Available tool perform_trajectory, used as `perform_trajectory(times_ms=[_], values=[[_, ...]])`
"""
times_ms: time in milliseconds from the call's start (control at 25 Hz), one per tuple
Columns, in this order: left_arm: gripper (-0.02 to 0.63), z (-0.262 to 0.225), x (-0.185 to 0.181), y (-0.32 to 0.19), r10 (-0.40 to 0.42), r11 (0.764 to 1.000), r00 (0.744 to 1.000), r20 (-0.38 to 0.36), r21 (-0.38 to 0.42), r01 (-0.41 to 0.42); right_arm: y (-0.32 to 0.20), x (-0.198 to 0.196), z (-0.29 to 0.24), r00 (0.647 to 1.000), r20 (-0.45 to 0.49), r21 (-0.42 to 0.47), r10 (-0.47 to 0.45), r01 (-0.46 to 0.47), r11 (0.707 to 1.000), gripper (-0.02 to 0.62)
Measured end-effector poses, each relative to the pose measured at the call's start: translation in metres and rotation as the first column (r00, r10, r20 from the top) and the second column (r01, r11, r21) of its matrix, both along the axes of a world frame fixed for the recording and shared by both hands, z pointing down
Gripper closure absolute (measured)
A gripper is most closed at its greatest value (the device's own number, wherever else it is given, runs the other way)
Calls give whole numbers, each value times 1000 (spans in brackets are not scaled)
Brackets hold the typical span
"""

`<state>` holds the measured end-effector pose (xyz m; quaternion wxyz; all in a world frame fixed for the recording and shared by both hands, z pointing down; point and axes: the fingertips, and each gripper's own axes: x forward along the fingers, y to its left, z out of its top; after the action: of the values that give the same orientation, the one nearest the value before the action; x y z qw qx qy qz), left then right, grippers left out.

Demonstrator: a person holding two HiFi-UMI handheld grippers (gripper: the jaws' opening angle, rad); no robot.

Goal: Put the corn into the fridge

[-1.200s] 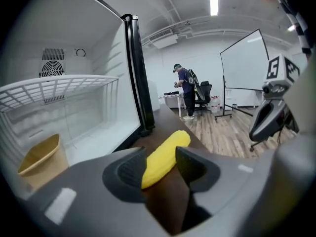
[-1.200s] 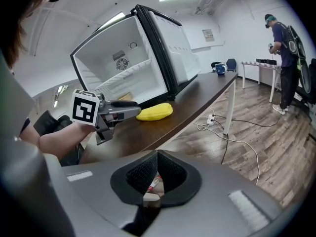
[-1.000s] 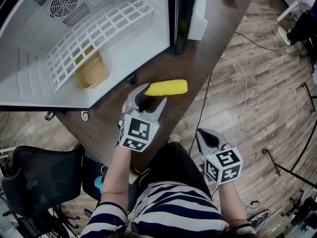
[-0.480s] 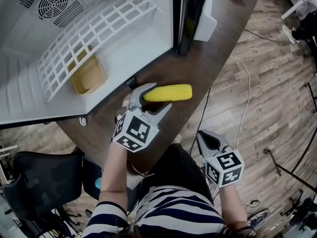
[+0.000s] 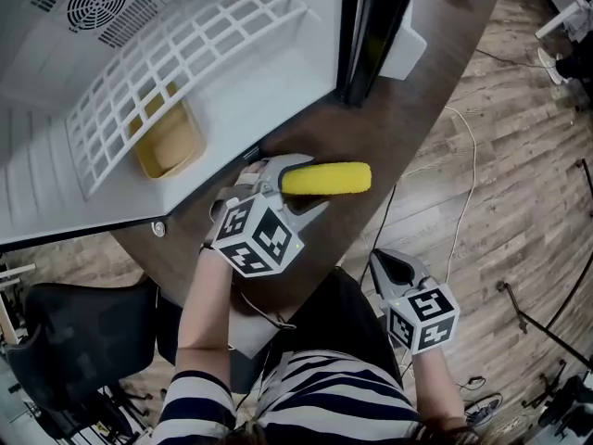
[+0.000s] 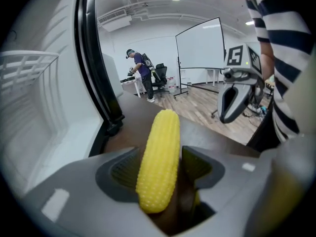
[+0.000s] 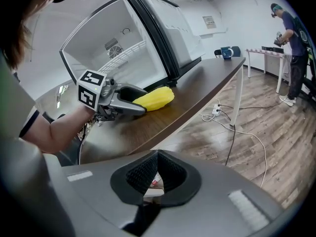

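Left gripper [image 6: 159,172]: clamped on corn [image 5: 326,178] by its near end, cob projecting ahead; fridge [image 5: 278,82] open ahead-left. Right gripper [image 7: 157,174]: jaws together, empty. Risk: end-held cob may pivot loose on striking the shelf [image 5: 176,58].

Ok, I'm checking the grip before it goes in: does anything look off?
Nothing spilled or damaged. The left claw holds the corn by one end, so most of it juts out sideways, unsupported.

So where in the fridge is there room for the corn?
The white wire shelf looks bare, and so does the fridge floor to the right of the yellow tub. It is tight under the shelf, where the tub sits.
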<state>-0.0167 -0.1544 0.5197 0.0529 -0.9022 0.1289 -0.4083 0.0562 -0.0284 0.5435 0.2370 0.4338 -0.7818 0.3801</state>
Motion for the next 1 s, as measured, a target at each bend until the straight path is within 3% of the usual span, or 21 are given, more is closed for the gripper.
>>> perform_trajectory(times_ms=[520,720,1000], values=[[606,1,-2,3,44,999,999,22,-3,-44,-14,-12,-3,1000,8,11,-2,1,1000,602],[606,2,-4,6,0,1000,1000,31,4,0,-10,-19,-7,1000,15,26,-4,4,1000,603],[606,-2,-4,8,-121,993,993,-1,14,121,-8,-13,-18,1000,15,49,-21,20,999,603]])
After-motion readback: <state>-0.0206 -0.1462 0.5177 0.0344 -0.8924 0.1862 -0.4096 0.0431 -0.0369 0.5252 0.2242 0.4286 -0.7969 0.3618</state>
